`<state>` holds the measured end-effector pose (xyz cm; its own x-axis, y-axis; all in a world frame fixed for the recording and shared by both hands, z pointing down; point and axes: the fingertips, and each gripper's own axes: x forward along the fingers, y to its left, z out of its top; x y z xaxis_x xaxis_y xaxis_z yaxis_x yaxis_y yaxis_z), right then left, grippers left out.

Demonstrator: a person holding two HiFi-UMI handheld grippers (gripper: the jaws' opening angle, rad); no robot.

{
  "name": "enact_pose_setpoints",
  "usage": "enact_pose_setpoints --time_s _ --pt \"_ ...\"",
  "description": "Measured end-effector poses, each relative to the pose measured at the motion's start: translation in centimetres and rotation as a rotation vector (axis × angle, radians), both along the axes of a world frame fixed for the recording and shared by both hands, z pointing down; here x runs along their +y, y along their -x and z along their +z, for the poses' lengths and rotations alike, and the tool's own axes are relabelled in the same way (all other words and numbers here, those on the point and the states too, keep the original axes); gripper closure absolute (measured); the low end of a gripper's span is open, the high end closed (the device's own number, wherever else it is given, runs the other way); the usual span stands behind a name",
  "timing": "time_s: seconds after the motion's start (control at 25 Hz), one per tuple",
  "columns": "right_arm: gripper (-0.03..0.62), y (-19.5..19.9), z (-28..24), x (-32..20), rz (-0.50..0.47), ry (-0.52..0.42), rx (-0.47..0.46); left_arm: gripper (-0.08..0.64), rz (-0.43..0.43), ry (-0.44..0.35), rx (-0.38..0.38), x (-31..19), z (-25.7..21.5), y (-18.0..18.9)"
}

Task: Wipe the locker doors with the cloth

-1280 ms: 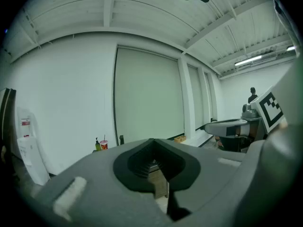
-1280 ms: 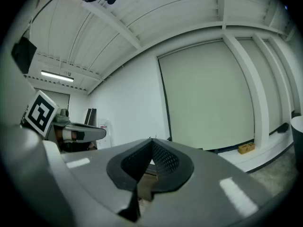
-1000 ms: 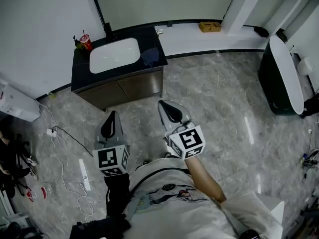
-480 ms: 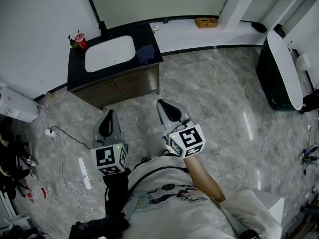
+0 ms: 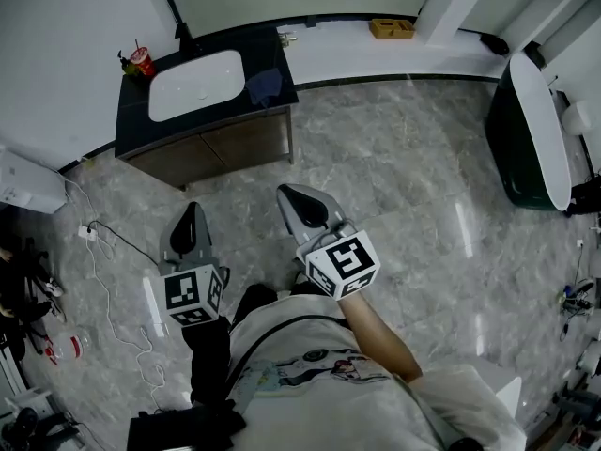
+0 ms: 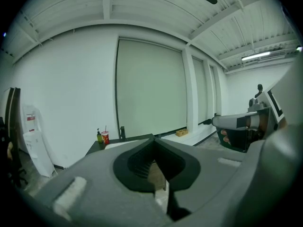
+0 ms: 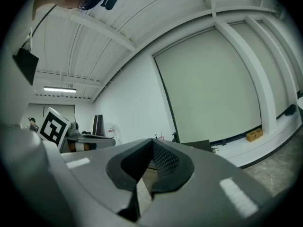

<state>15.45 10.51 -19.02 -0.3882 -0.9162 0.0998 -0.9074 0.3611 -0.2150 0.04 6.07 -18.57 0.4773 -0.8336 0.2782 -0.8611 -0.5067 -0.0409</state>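
Note:
A dark blue cloth (image 5: 266, 85) lies crumpled on the black counter, just right of the white basin (image 5: 197, 71). Below it are the brown cabinet doors (image 5: 221, 147) of the sink unit. My left gripper (image 5: 192, 212) hovers over the grey floor, short of the cabinet, its jaws shut and empty (image 6: 152, 138). My right gripper (image 5: 291, 197) floats beside it, a little nearer the cabinet's right corner, also shut with nothing between the pads (image 7: 152, 142). Both point towards the sink unit. Neither touches the cloth or the doors.
A red cup with a straw (image 5: 141, 61) and a faucet (image 5: 184, 38) stand at the counter's back. White cables (image 5: 103, 247) trail over the floor on the left. A dark, white-topped object (image 5: 526, 130) stands at the right. A brown box (image 5: 392, 28) sits on the far ledge.
Both grippers have drifted left and slightly lower in the head view. The sink cabinet now sits further up and left in the frame. The jaws stay shut.

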Motion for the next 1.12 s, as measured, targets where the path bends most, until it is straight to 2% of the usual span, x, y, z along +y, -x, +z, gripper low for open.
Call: enact_pose_setpoints --time_s 0.16,0.32,0.56,0.8,0.92,1.12 --pt "0.588 -0.4 2.0 -0.8 -0.003 0.051 -0.019 0.560 -0.006 0.041 -0.022 -0.1 1.6 0.1" --pt "0.588 0.0 4.0 -3.0 0.002 0.098 -0.010 0.560 -0.012 0.074 -0.020 -2.5 3.3 1.2" --pt "0.588 1.1 6.2 -9.0 0.032 0.142 0.024 0.560 0.003 0.096 0.008 -9.7 5.4 2.9" --pt "0.588 3.6 6.7 -17.4 0.034 0.157 0.056 0.560 0.072 0.099 0.006 -18.2 5.5 3.5" --pt "0.588 4.5 7.7 -20.9 0.036 0.180 0.061 0.560 0.113 0.113 0.003 -21.2 6.0 3.4" --pt "0.588 4.4 10.5 -24.4 0.051 0.253 0.063 0.560 0.126 0.174 -0.006 -24.7 8.2 3.6"
